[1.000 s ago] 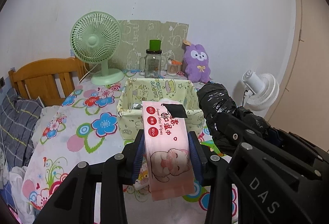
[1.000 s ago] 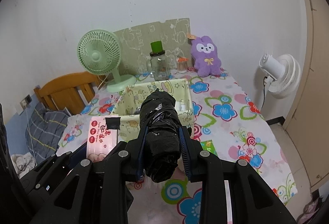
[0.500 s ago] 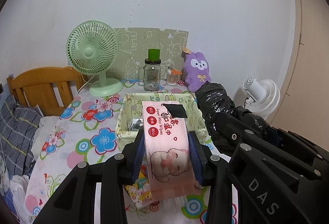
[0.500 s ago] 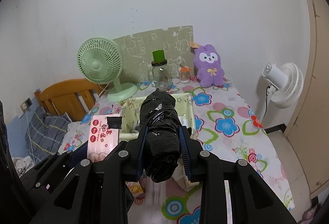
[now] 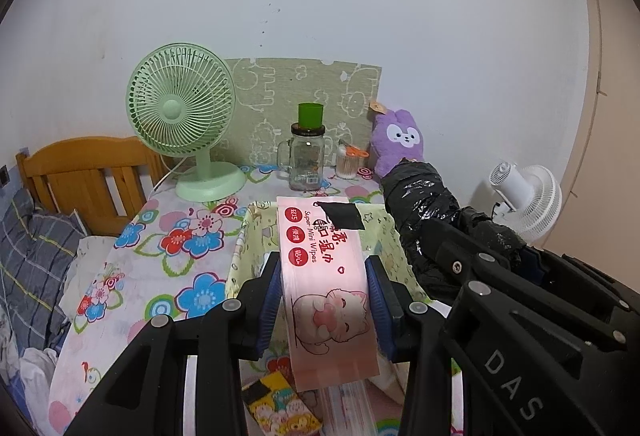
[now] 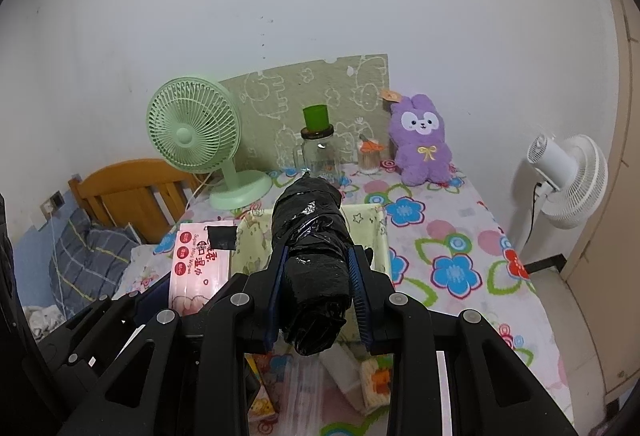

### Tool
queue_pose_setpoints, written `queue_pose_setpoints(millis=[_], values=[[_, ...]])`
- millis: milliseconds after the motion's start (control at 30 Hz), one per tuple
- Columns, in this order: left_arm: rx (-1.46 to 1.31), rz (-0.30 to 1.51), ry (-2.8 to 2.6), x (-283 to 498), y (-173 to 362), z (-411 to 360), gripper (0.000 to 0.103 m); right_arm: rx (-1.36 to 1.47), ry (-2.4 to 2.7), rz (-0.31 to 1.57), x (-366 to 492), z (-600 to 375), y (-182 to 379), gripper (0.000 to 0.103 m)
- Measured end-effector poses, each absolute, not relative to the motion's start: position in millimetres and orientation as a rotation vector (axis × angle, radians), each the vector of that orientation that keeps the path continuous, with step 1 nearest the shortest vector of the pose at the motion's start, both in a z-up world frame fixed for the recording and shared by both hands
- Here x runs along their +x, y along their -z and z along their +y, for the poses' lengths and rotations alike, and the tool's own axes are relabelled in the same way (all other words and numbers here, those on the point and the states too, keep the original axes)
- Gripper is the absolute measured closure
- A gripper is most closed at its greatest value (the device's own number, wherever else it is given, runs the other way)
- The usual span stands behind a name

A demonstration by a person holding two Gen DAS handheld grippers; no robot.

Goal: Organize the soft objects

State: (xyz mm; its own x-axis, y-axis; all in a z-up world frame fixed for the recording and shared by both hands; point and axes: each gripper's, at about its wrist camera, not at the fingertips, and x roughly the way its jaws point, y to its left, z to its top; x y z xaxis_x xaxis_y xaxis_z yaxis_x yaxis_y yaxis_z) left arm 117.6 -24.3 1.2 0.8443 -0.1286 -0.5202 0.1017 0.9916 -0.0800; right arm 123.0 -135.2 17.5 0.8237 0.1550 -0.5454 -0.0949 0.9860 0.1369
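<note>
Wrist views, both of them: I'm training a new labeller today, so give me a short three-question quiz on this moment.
1. True or false: the left gripper holds the pink wipes pack.
2. What does the right gripper hold? A) purple plush B) black plastic bundle C) glass jar
3. Fill in: the green fan stands to the ___ of the glass jar in the right wrist view.

Key
1. True; its pads press both sides of the pack.
2. B, the black plastic bundle; the purple plush sits by the wall.
3. left
</note>
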Motion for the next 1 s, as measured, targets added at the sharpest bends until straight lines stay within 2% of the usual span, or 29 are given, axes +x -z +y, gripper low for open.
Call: queue_pose_setpoints(millis=[1000], values=[[-0.008, 0.624, 0.12, 221, 32, -32, 0.061, 0.126, -0.137, 0.645, 227, -141, 20, 0.07]])
